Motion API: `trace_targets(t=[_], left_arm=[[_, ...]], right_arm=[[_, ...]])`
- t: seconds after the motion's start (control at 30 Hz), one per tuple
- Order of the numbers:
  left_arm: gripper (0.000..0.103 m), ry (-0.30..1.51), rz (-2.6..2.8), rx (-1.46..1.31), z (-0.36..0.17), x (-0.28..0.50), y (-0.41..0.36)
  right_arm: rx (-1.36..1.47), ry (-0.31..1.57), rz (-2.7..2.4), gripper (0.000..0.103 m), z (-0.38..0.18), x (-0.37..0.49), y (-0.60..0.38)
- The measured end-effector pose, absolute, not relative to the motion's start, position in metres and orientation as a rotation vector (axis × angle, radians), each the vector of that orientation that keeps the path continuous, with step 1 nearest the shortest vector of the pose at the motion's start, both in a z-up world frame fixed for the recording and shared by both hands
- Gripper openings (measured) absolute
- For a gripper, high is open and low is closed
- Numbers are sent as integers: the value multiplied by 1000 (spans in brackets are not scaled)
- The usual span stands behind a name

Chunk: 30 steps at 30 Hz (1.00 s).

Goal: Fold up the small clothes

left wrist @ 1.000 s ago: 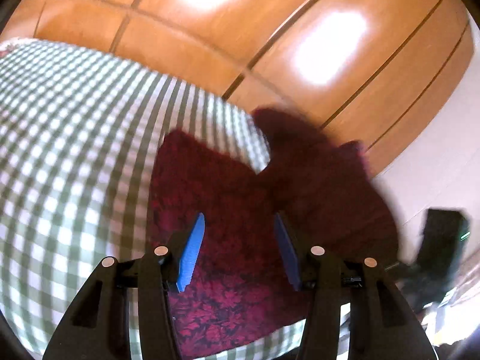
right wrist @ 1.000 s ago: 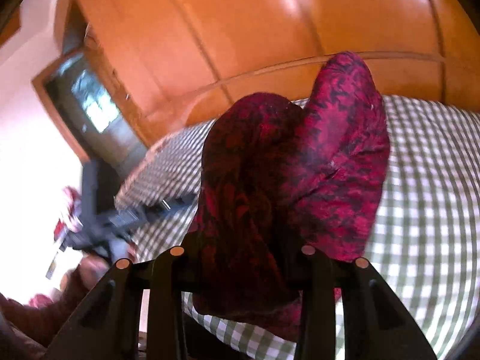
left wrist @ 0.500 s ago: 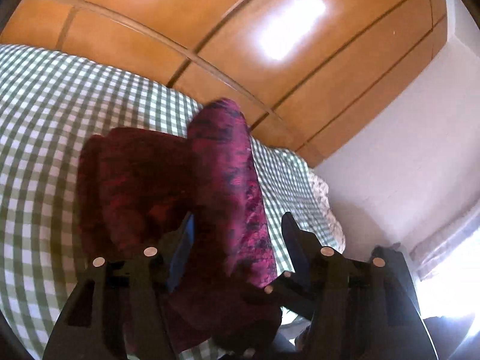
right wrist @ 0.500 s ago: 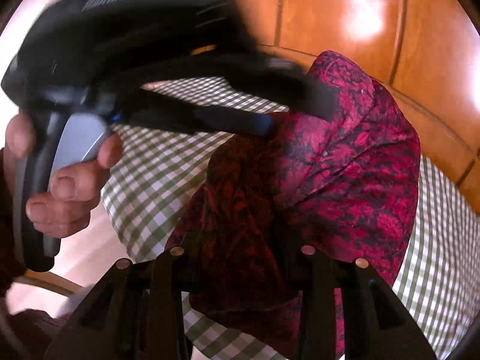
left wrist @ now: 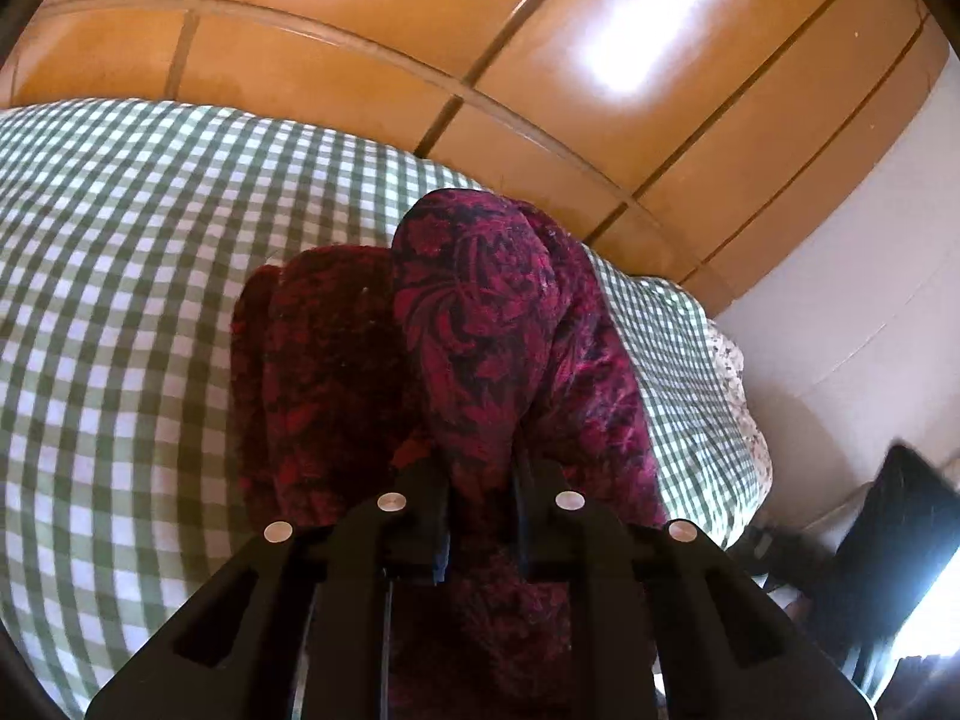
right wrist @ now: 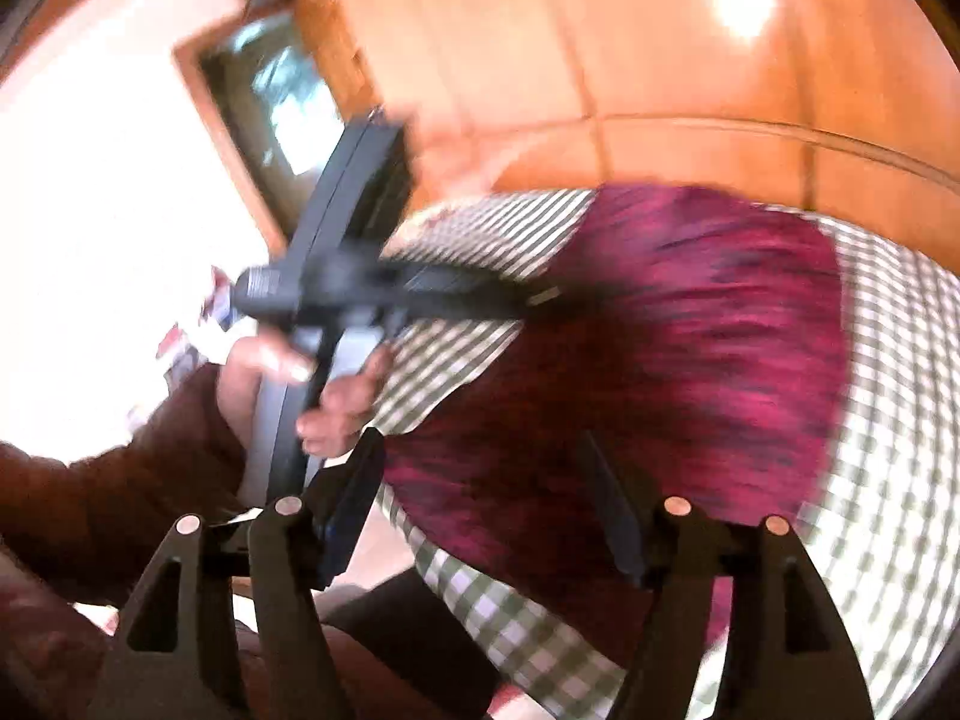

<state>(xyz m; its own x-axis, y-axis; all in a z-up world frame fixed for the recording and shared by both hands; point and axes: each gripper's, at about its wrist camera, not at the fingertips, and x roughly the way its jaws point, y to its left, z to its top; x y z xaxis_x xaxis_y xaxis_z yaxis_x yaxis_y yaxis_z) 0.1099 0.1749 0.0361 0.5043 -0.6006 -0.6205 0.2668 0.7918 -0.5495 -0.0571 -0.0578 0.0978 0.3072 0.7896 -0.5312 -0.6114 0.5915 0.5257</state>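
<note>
A dark red floral garment point(left wrist: 480, 324) lies bunched on the green checked bedcover point(left wrist: 120, 300). My left gripper point(left wrist: 480, 480) is shut on a fold of the garment and lifts it near the bed's front edge. In the right wrist view the garment point(right wrist: 690, 348) is blurred. My right gripper point(right wrist: 486, 480) is open over its near edge with nothing between the fingers. The left gripper point(right wrist: 540, 300) reaches in from the left, held by a hand point(right wrist: 312, 384), its tips at the garment.
Wooden wardrobe panels point(left wrist: 540, 60) stand behind the bed. The bed's right edge point(left wrist: 738, 420) drops beside a white wall. A dark object point(left wrist: 888, 540) sits low at the right. A wood-framed doorway point(right wrist: 264, 90) is at the left.
My left gripper has closed on a fold of the garment. My right gripper has opened, let the garment go and pulled back; its view is blurred by motion.
</note>
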Motion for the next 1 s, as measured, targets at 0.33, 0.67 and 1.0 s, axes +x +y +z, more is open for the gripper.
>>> trace_targets(t=[0.33, 0.67, 1.0], left_arm=[[15, 928, -416, -372, 27, 100, 199], [25, 963, -217, -306, 2, 97, 208], [25, 943, -212, -277, 8, 84, 196]], right_arm=[[135, 911, 796, 46, 56, -44, -44], [-63, 880, 811, 65, 52, -41, 2], [323, 909, 829, 64, 93, 72, -46]])
